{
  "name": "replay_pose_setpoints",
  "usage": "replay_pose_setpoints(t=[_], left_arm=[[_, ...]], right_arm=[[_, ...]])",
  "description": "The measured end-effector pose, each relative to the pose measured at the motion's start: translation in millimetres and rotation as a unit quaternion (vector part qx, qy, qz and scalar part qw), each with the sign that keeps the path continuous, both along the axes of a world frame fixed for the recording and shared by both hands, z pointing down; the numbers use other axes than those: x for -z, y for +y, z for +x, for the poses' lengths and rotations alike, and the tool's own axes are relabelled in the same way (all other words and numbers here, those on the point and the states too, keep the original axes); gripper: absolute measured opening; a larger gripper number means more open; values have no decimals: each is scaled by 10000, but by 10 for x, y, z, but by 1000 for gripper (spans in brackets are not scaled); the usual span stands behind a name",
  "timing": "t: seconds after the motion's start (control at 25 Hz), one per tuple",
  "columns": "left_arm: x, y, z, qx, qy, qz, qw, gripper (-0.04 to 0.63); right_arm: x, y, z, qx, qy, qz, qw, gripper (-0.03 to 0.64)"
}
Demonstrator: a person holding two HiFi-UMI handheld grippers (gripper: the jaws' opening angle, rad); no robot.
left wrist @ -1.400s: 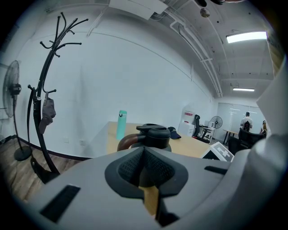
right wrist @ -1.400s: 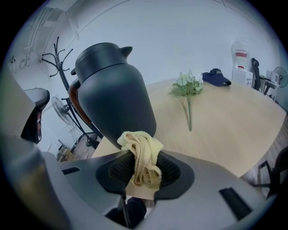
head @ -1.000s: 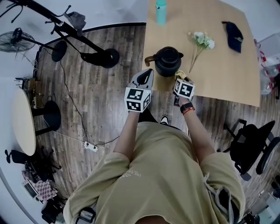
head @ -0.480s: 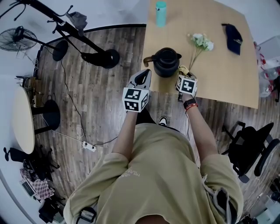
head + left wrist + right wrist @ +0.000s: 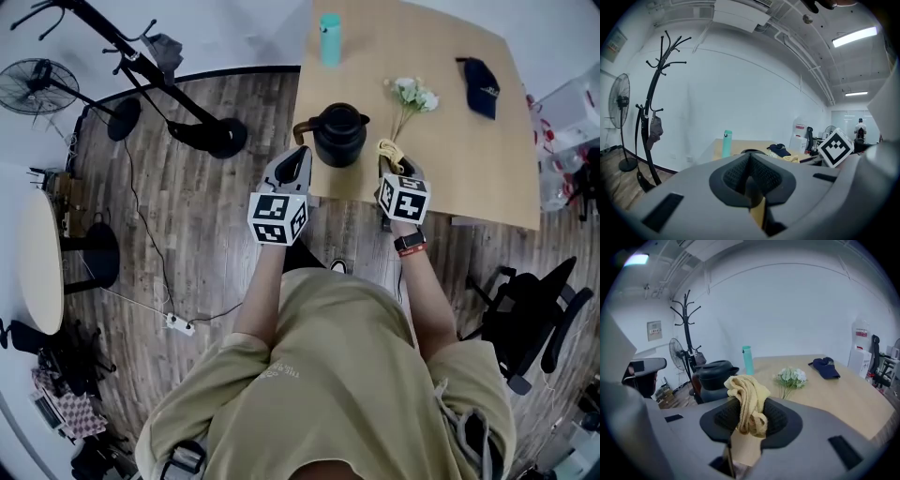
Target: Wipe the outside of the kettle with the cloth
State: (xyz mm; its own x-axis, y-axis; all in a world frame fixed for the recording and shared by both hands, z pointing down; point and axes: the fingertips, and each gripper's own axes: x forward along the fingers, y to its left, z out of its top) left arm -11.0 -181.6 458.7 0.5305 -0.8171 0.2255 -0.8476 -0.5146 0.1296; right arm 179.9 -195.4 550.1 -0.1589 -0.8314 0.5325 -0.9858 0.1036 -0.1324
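Observation:
The black kettle (image 5: 337, 134) stands near the front edge of the wooden table (image 5: 450, 159), handle to the left. My right gripper (image 5: 390, 163) hovers just right of the kettle, shut on the yellow cloth (image 5: 387, 152). In the right gripper view the cloth (image 5: 749, 399) bunches out above the jaws, with the kettle (image 5: 715, 376) ahead to the left. My left gripper (image 5: 297, 157) sits left of the kettle by the handle, shut with nothing in it. In the left gripper view its pads (image 5: 749, 174) meet, and the jaws hide most of the kettle.
On the table are a teal bottle (image 5: 329, 26) behind the kettle, a bunch of white flowers (image 5: 411, 94) and a dark cap (image 5: 479, 75). On the floor to the left stand a coat stand (image 5: 187, 112) and a fan (image 5: 37, 84). An office chair (image 5: 530, 309) is at the right.
My right gripper with the cloth has drifted to the right, away from the kettle's side. The left gripper keeps its place by the handle. The head view has shifted slightly.

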Motion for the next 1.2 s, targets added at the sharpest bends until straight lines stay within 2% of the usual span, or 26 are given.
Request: replay_pose_setpoints(t=[0.32,0.64,1.2], left_arm=[[369,339,43,238,-236,457,9984,21],[700,618,67,320,-264,824,9957,21],[752,1080,153,302,-300,813,9958,21]], right_arm=[[865,410,-40,96,85,1055,9943,137],[1461,766,-147,281,319,2096,9769,137],[1507,1249,-252,308,37,2090,9774,135]])
